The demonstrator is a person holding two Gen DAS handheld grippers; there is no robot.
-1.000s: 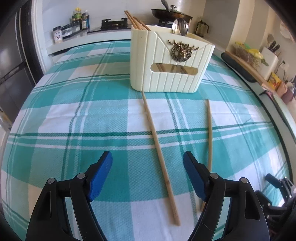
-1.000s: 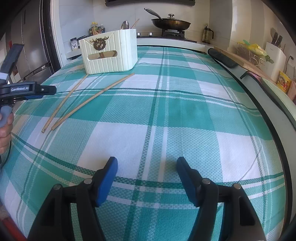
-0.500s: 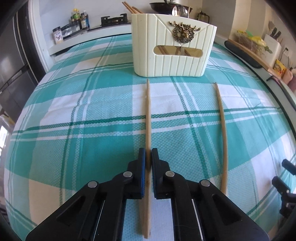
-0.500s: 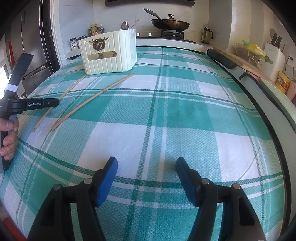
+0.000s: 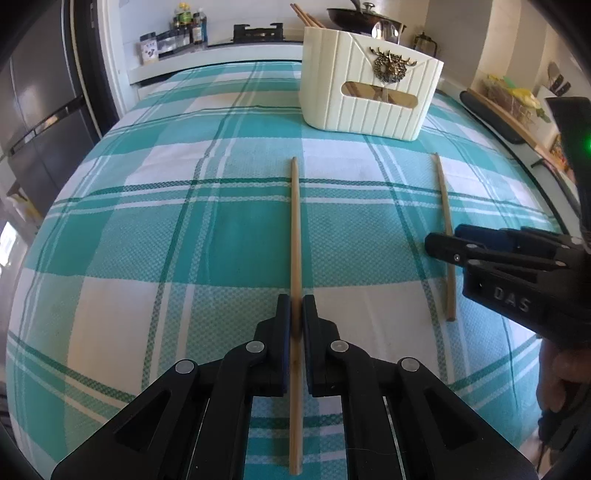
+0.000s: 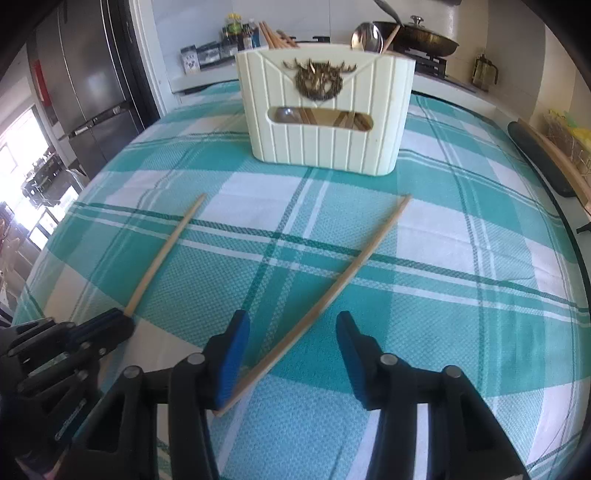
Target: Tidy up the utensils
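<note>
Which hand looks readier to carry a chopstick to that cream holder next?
The left. The left gripper is already shut on a chopstick. The right gripper has just been closing, but its blue pads do not yet press on the other chopstick lying between them. The cream holder stands ahead.

the near stretch of the left chopstick (image 5: 295, 236) is partly covered by the left gripper (image 5: 296, 314) clamped on it. in the right wrist view the other chopstick's (image 6: 328, 295) near end is tucked behind a blue pad. what's inside the cream holder (image 6: 325, 110) is mostly hidden by its wall. jars on the counter (image 5: 173, 35) are too small to be read.
</note>
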